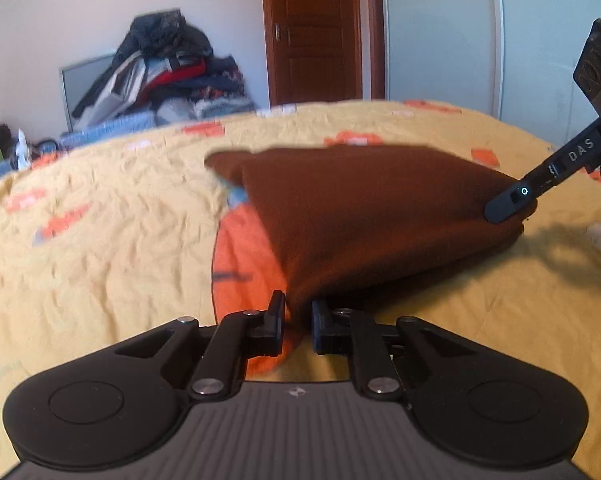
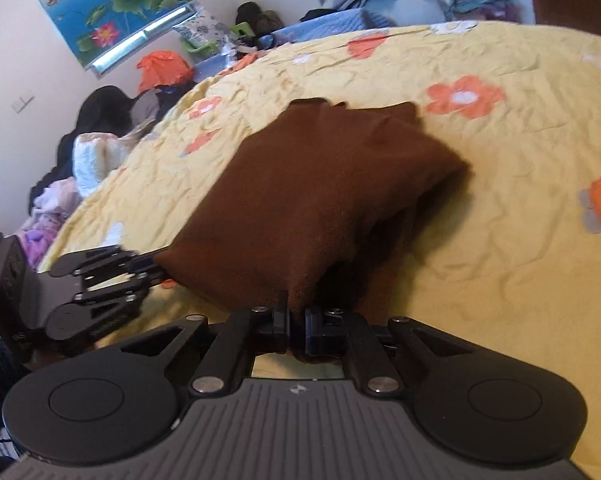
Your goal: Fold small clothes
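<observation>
**Lena:** Since both corners are caught at once, the brown fleece garment point(image 1: 380, 216) hangs between the two tools like a small tent. Why would the person hold it this way?

**Marek:** It seems the idea is to keep one edge tight. The left gripper point(image 1: 298, 322) has its jaws nearly together, and a bunch of the brown cloth is pinched between them. The right gripper point(image 2: 298, 330) does the same at another corner; its jaws are also narrow, with cloth pressed in the gap.

**Lena:** And where is the garment itself?

**Marek:** It is on the bed, on the yellow bedspread point(image 1: 100, 220) with orange flowers. The near edge is lifted a little off the cover, while the far part rests on it. From the right wrist view, the far end shows two small points, but whether these are sleeves or legs one cannot tell.

**Lena:** So the fold is not finished?

**Marek:** Probably not. The cloth looks already doubled, thick at the side, so perhaps one fold is made. With two corners held apart, the person can carry that edge over the rest and lay it flat. If only one corner were held, the fleece would sag and twist.

**Lena:** The pile of clothes point(image 1: 164, 68) behind the bed?

**Marek:** Well apart from this work; it plays no part at this moment.
</observation>
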A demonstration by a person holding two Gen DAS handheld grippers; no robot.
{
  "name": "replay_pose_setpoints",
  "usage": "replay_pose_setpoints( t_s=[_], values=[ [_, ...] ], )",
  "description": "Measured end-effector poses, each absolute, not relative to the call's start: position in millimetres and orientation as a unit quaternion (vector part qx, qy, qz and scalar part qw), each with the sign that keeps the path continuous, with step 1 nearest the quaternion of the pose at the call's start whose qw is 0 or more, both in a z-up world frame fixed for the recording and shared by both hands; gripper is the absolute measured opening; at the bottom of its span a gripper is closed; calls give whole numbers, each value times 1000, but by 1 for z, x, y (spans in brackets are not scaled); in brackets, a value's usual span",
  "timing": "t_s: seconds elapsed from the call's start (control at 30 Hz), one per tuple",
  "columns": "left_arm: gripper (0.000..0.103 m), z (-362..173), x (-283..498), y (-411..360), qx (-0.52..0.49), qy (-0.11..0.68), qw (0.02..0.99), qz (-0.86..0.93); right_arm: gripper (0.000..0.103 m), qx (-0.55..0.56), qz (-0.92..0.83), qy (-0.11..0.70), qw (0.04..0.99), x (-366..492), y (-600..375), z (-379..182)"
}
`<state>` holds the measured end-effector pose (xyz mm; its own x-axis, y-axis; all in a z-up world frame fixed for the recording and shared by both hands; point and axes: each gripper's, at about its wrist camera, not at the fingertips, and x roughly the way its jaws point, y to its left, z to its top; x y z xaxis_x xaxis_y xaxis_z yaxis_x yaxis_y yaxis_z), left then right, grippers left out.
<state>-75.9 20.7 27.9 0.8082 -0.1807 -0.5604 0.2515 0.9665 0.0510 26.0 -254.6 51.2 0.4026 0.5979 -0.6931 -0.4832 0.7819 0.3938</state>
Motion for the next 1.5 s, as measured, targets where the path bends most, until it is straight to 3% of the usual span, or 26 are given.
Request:
replay_pose_setpoints(
  t_s=[0.07, 0.1, 0.13, 0.17, 0.2, 0.23, 0.27, 0.43, 0.53, 0.57, 0.6, 0.63, 0.83, 0.93, 1.0, 1.07, 1.1, 1.13, 1.17, 1.3, 1.33, 1.37, 1.4, 1.5],
  values=[
    [14, 33, -83, 22, 55, 285, 949, -123, 12, 104, 326, 450, 825, 29, -260, 36],
    [16, 36, -85, 24, 47, 293, 946, -134, 17, 123, 328, 445, 824, 27, -263, 35],
    [25, 38, -88, 29, 32, 306, 939, -152, 30, 145, 329, 443, 821, 26, -267, 37],
    [43, 40, -91, 36, 8, 317, 932, -173, 52, 175, 335, 437, 816, 23, -274, 41],
    [55, 42, -94, 45, -22, 320, 928, -188, 67, 207, 339, 421, 815, 21, -285, 45],
    [79, 44, -96, 54, -55, 314, 928, -193, 94, 233, 333, 400, 821, 17, -295, 49],
    [90, 46, -96, 64, -92, 304, 929, -190, 103, 250, 322, 383, 829, 14, -304, 51],
    [90, 34, -48, 94, -291, 327, 875, -206, 89, 266, 278, 436, 813, 30, -311, 27],
    [87, 18, -15, 83, -322, 355, 850, -218, 80, 279, 308, 444, 794, 37, -293, 19],
    [72, 17, -7, 80, -327, 361, 845, -220, 62, 278, 311, 449, 790, 40, -287, 17],
    [50, 16, 0, 77, -335, 377, 835, -219, 49, 267, 311, 458, 789, 41, -280, 16],
    [20, 14, 6, 75, -337, 402, 826, -208, 25, 253, 309, 458, 794, 41, -275, 15],
    [17, 33, -39, 80, -267, 404, 845, -229, 22, 229, 343, 440, 798, -1, -287, 32],
    [20, 25, -53, 77, -207, 405, 867, -204, 26, 217, 331, 456, 797, -18, -286, 15],
    [24, 32, -56, 77, -195, 391, 877, -198, 39, 259, 337, 451, 785, -16, -294, 13],
    [42, 51, -59, 79, -166, 365, 899, -177, 68, 291, 317, 441, 788, -10, -304, 23],
    [49, 61, -62, 78, -151, 336, 915, -167, 76, 301, 310, 416, 800, -7, -312, 32],
    [71, 71, -64, 76, -133, 303, 930, -161, 86, 308, 307, 393, 810, -3, -318, 39],
    [90, 79, -63, 72, -118, 274, 942, -156, 88, 308, 300, 382, 818, 5, -322, 43],
    [92, 88, -30, 41, -76, 234, 953, -179, 80, 314, 258, 399, 822, 54, -320, 39],
    [92, 86, -20, 29, -61, 234, 954, -178, 67, 323, 258, 405, 816, 65, -315, 33],
    [92, 84, -13, 17, -40, 237, 955, -172, 35, 321, 257, 411, 814, 73, -310, 31],
    [92, 81, -8, 8, -20, 241, 956, -167, 15, 304, 259, 406, 822, 76, -303, 32],
    [92, 79, -9, -7, 7, 234, 956, -179, 13, 231, 267, 358, 865, 63, -290, 51]
  ],
)
